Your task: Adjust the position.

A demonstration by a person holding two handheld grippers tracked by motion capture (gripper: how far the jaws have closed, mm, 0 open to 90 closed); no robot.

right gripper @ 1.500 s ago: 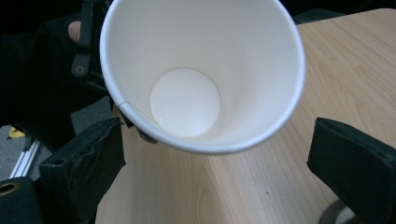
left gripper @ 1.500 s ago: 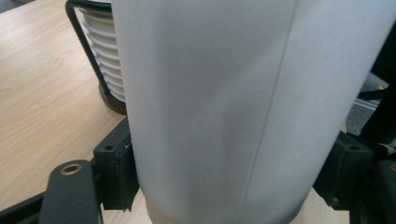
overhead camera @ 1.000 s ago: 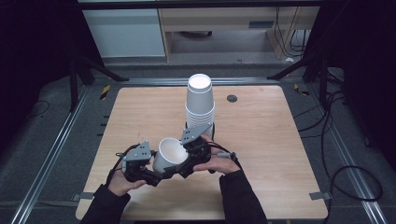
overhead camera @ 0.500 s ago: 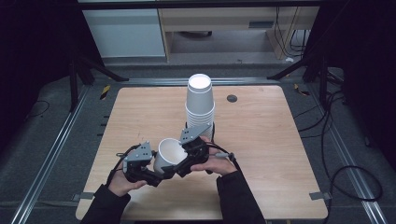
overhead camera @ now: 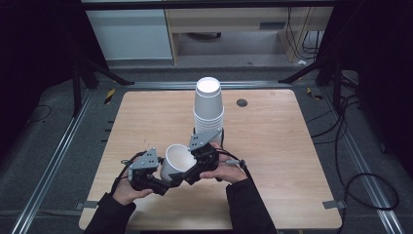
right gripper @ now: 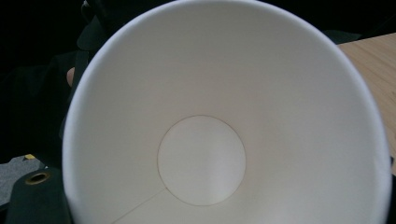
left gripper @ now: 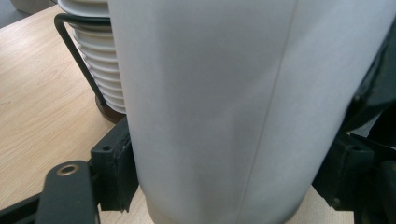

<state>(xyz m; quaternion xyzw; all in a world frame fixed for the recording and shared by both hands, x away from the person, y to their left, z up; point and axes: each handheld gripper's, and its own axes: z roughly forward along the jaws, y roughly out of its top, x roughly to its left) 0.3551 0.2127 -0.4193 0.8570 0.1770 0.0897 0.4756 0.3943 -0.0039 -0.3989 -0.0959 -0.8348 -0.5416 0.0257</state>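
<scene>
A single white paper cup (overhead camera: 178, 157) is held above the near part of the wooden table (overhead camera: 282, 156), tilted so its open mouth faces up and right. My left gripper (overhead camera: 166, 184) is shut on the cup's side wall (left gripper: 233, 116), one black jaw on each side. My right gripper (overhead camera: 189, 174) sits close against the cup's mouth side and looks straight into the empty cup (right gripper: 201, 158). The rim hides its jaw tips, so its grip is unclear. Behind stands a tall stack of upside-down cups (overhead camera: 209, 105).
The cup stack (left gripper: 98, 60) sits in a black wire holder (left gripper: 70, 42) just beyond my hands. A small dark disc (overhead camera: 242, 103) lies on the table to the right of the stack. Metal rails and cables run along the floor on both sides.
</scene>
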